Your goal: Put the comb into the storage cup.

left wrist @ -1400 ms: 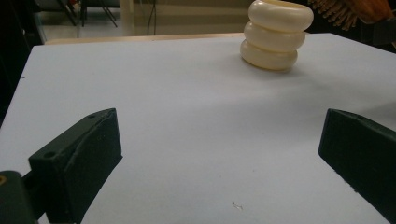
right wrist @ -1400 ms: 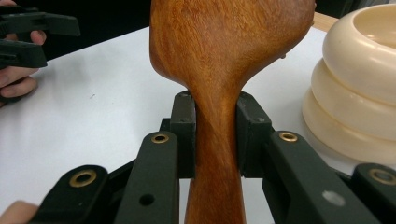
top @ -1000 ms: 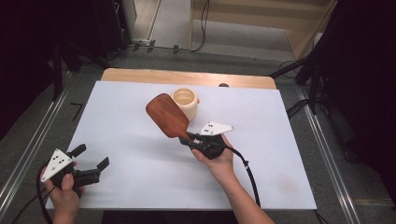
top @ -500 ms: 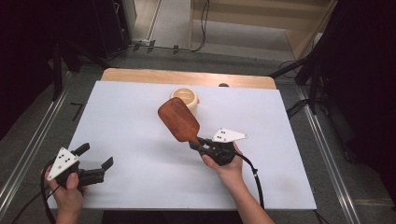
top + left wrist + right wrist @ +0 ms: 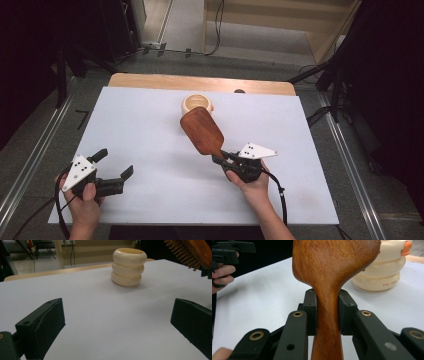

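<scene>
Revealing brush (image 5: 190,251) bristles, left tool view, cup (image 5: 129,267) beyond

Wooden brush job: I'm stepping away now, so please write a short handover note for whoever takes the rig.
Right tool: shut on the wooden brush handle, head raised above the white table, bristles down.
Left tool: open, holding nothing, near the table's front left.
Cream ringed cup: upright at the far middle, just beyond the brush head.
Done: brush gripped and lifted.
Left: probably bring it to the cup; left tool is free to steady it.
</scene>
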`<state>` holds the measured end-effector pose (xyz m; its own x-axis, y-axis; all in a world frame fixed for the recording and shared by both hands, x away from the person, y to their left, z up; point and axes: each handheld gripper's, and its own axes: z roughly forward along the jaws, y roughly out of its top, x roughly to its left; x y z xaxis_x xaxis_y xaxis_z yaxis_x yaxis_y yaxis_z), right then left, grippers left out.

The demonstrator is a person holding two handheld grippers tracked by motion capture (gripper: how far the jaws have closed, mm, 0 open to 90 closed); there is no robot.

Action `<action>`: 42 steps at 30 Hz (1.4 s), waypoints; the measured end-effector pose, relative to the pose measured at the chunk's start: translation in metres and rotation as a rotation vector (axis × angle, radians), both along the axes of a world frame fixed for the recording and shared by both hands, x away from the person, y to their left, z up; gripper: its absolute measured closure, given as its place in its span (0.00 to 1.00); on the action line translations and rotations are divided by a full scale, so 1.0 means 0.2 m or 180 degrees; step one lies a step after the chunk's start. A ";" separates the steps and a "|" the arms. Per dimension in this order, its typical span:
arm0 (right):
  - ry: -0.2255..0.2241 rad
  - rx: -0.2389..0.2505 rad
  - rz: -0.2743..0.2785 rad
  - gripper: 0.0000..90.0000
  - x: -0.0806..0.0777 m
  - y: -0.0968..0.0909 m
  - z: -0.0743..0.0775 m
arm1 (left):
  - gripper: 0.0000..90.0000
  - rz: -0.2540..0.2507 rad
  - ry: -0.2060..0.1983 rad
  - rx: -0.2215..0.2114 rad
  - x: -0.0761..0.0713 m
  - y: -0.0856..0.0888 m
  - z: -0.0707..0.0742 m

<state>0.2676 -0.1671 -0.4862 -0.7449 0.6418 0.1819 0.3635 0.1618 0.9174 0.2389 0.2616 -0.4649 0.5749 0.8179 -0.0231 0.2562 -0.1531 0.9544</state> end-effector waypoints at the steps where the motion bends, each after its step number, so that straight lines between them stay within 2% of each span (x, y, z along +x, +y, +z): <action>1: 0.0008 -0.0003 0.0000 0.79 0.00 0.00 0.00 | 0.00 -0.0002 -0.0001 0.0000 0.00 -0.01 0.01; 7: -0.0041 0.0014 -0.0012 0.79 -0.02 -0.03 0.01 | 0.00 -0.0050 -0.0034 -0.0042 0.02 -0.10 0.04; 11: -0.0045 0.0038 -0.0014 0.79 -0.03 -0.03 0.01 | 0.00 -0.0150 -0.0058 -0.0090 0.04 -0.19 0.06; 19: -0.0056 0.0055 -0.0004 0.79 -0.05 -0.02 0.00 | 0.00 -0.0268 -0.0112 -0.0195 0.08 -0.30 0.10; 21: -0.0060 0.0053 0.0002 0.79 -0.05 -0.02 0.00 | 0.00 -0.0324 -0.0115 -0.0288 0.09 -0.34 0.11; 22: -0.0060 0.0053 0.0002 0.79 -0.05 -0.02 0.00 | 0.00 -0.0324 -0.0115 -0.0288 0.09 -0.34 0.11; 23: -0.0073 0.0033 -0.0003 0.79 -0.05 -0.01 0.00 | 0.00 -0.0391 -0.0112 -0.0373 0.09 -0.38 0.11; 24: -0.0073 0.0033 -0.0003 0.79 -0.05 -0.01 0.00 | 0.00 -0.0391 -0.0112 -0.0373 0.09 -0.38 0.11; 25: -0.0085 0.0021 0.0008 0.79 -0.05 0.00 0.00 | 0.00 -0.0455 -0.0096 -0.0446 0.09 -0.42 0.10; 27: -0.0095 0.0020 0.0011 0.79 -0.05 0.00 -0.01 | 0.00 -0.0496 -0.0085 -0.0452 0.09 -0.44 0.10; 30: -0.0089 0.0020 0.0046 0.79 -0.06 0.02 -0.01 | 0.00 -0.0693 -0.0063 -0.0484 0.08 -0.50 0.09; 31: -0.0100 0.0024 0.0053 0.79 -0.06 0.02 -0.01 | 0.00 -0.0693 -0.0063 -0.0484 0.08 -0.50 0.09; 32: -0.0115 0.0027 0.0066 0.79 -0.06 0.03 -0.01 | 0.00 -0.0797 -0.0028 -0.0578 0.08 -0.51 0.08; 34: -0.0116 0.0035 0.0085 0.79 -0.07 0.04 -0.02 | 0.00 -0.0807 -0.0008 -0.0582 0.08 -0.52 0.08; 35: -0.0127 0.0034 0.0093 0.79 -0.07 0.04 -0.02 | 0.00 -0.0835 0.0041 -0.0635 0.08 -0.53 0.07; 39: -0.0137 0.0035 0.0157 0.79 -0.09 0.07 -0.03 | 0.00 -0.0795 0.0099 -0.0593 0.07 -0.56 0.06; 42: -0.0140 0.0052 0.0203 0.79 -0.10 0.08 -0.03 | 0.00 -0.0834 0.0147 -0.0604 0.07 -0.57 0.05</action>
